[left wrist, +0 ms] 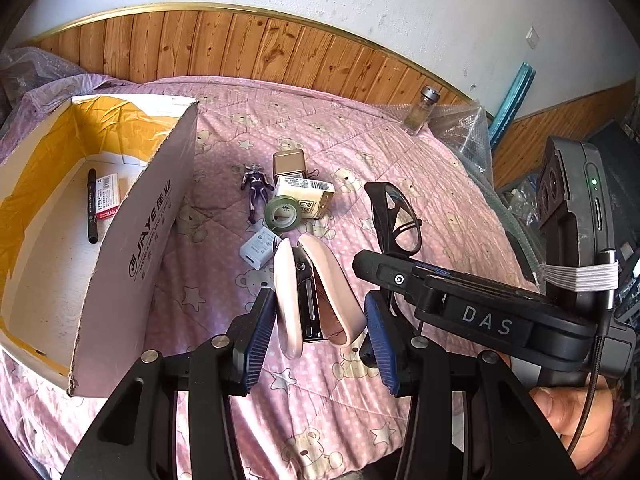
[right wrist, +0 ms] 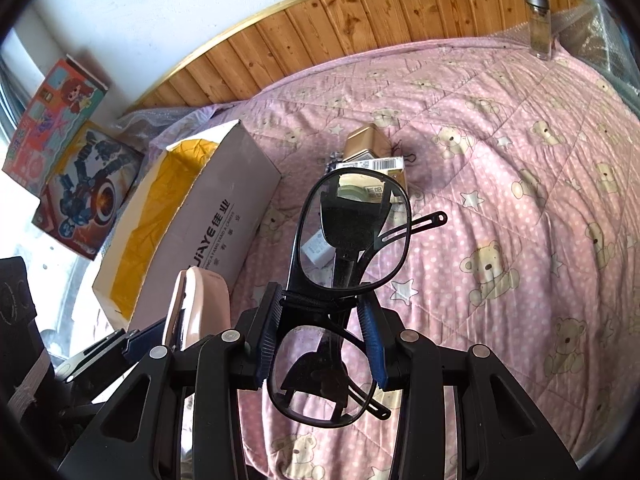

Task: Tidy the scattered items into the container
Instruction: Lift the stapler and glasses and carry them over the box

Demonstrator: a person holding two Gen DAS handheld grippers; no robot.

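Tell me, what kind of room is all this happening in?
Most likely a bedroom at home: the things lie on a pink quilt printed with teddy bears, wood panelling runs along the wall behind it, and toy boxes lean in the corner.

A pink stapler point(left wrist: 316, 300) and black glasses point(right wrist: 352, 240) are held up. Tape point(left wrist: 281, 214), figure point(left wrist: 256, 188) and cartons point(left wrist: 308, 196) lie on the bed beside the open box point(left wrist: 132, 248), which holds a marker point(left wrist: 92, 206).
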